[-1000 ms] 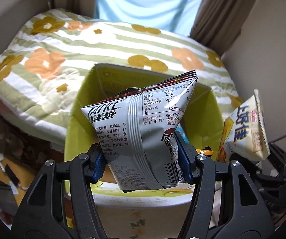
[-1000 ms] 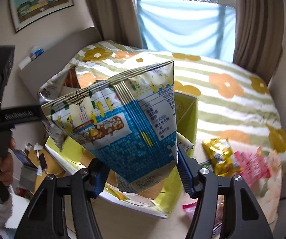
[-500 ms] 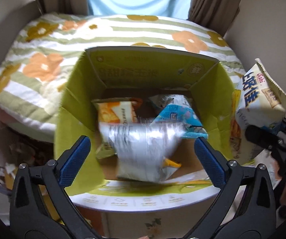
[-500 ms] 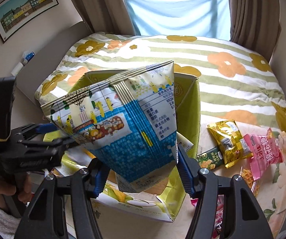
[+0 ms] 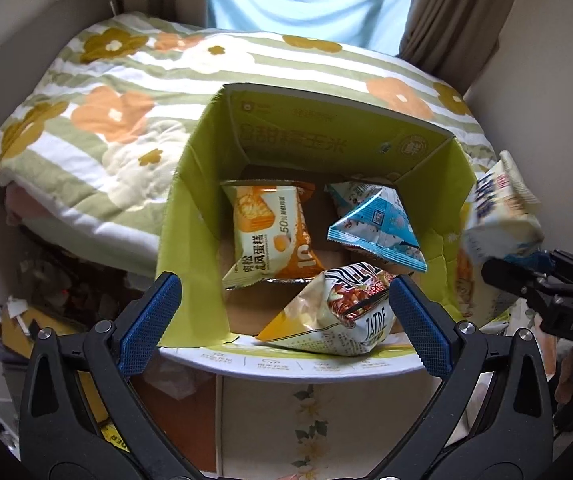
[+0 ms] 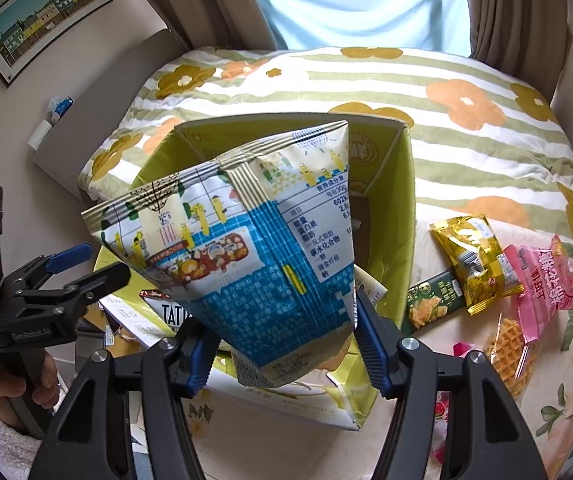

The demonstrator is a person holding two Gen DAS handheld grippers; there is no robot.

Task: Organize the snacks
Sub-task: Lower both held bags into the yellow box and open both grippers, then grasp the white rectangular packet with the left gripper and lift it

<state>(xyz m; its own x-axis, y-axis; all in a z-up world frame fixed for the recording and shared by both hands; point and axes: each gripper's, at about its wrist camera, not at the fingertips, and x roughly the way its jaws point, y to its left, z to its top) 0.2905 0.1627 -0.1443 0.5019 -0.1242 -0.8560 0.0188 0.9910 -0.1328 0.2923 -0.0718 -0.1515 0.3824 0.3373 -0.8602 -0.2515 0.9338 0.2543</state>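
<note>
Your left claw (image 5: pixel 286 320) is hanging wide open and empty over the green box (image 5: pixel 406 136) on the bed, while your right claw (image 6: pixel 286 344), jaws starting to part, is gripping the blue snack bag (image 6: pixel 246 248), likely next for dropping inside.

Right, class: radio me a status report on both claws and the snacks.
Left claw open, empty, above green cardboard box. Right claw gripping blue-and-white snack bag, jaws easing open. Three packets in box. Nothing blocking.

Home bedroom: floral quilt (image 6: pixel 426 92), curtains (image 6: pixel 214 4), framed picture (image 6: pixel 42 20).
</note>
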